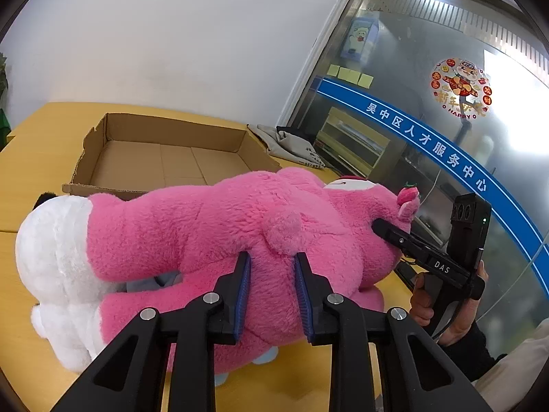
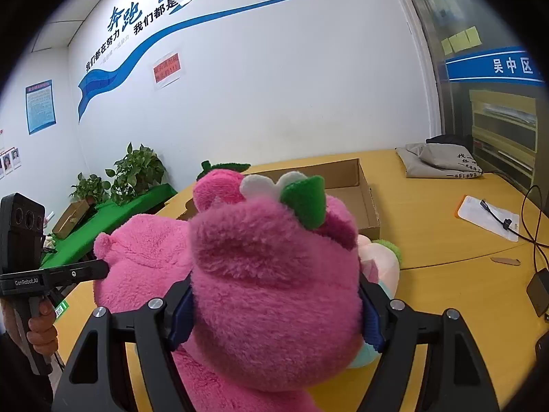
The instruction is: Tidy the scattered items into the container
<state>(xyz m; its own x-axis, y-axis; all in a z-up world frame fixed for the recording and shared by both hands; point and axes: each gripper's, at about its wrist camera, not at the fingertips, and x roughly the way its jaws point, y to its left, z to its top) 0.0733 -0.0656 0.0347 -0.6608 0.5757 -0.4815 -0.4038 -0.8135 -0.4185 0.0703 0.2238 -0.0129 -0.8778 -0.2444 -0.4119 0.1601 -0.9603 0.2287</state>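
A big pink plush bear (image 1: 240, 226) with white feet lies on the yellow table in front of an open, empty cardboard box (image 1: 164, 158). My left gripper (image 1: 272, 264) is shut on the plush bear's back, its blue pads pressed into the fur. My right gripper (image 2: 274, 309) is shut on the plush bear's head (image 2: 274, 274), which fills the gap between the pads. The right gripper also shows in the left wrist view (image 1: 381, 226) at the head. The box (image 2: 363, 199) lies just behind the bear in the right wrist view.
A folded grey cloth bag (image 1: 291, 144) lies at the table's far corner by a glass wall. A white packet with a cable (image 2: 487, 216) and a black adapter (image 2: 538, 292) lie at the right. Potted plants (image 2: 137, 171) stand on a green-covered table at the left.
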